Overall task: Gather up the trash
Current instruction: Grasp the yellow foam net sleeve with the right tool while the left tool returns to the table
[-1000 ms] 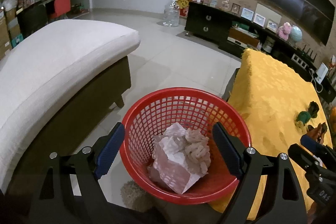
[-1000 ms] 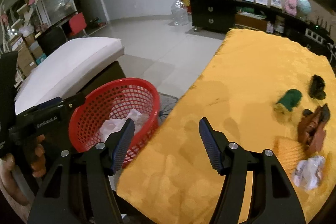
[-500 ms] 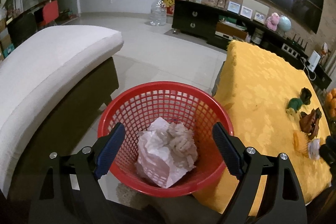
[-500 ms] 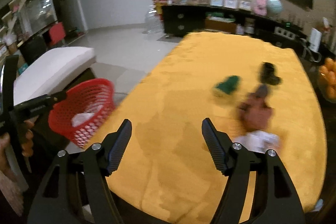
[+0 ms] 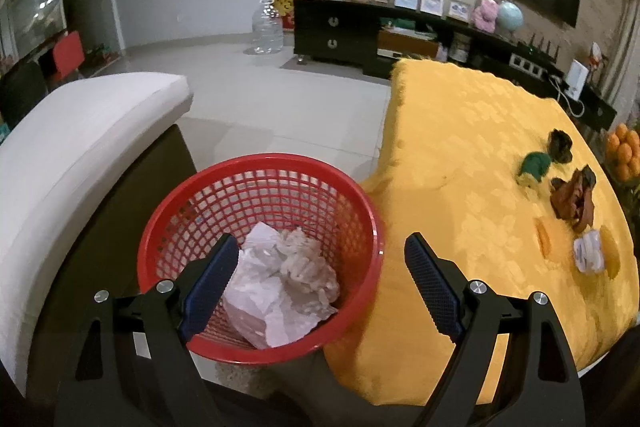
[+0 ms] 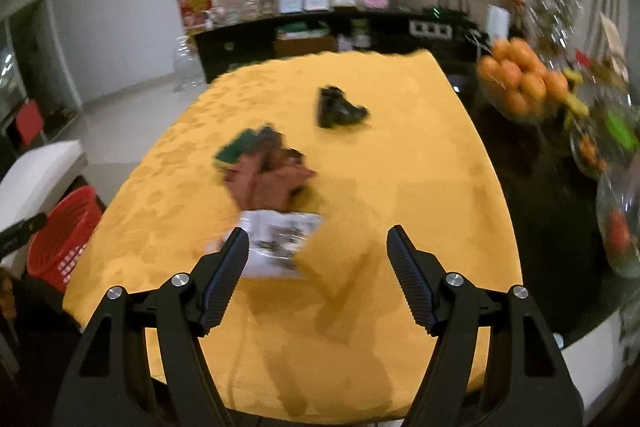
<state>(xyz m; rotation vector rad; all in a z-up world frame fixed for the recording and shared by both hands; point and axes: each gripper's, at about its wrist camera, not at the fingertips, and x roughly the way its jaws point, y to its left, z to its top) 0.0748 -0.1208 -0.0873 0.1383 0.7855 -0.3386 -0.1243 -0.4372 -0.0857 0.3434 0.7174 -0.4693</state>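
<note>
A red mesh basket [image 5: 260, 187] holding crumpled white paper [image 5: 280, 291] stands beside the yellow-clothed table [image 5: 460, 147]. My left gripper [image 5: 318, 283] hangs open over the basket's near rim, gripping nothing. On the cloth lie a black scrap [image 6: 340, 107], a green scrap [image 6: 236, 147], a brown crumpled wrapper [image 6: 268, 179], a white printed wrapper [image 6: 280, 243] and a yellow piece [image 6: 336, 255]. My right gripper [image 6: 316, 267] hovers just short of the white wrapper and yellow piece. Its jaws are opening with nothing pressed between them. The right wrist view is blurred.
A white cushioned bench [image 5: 80, 155] stands left of the basket. A bowl of oranges [image 6: 520, 87] and glassware [image 6: 616, 227] sit on a dark surface right of the table. A black cabinet [image 5: 340, 31] and a water bottle [image 5: 267, 27] line the far wall.
My right gripper swung right, from beside the basket across the cloth to the trash pile, and its jaws widened. The left gripper drifted, so the basket now sits further left between its fingers.
</note>
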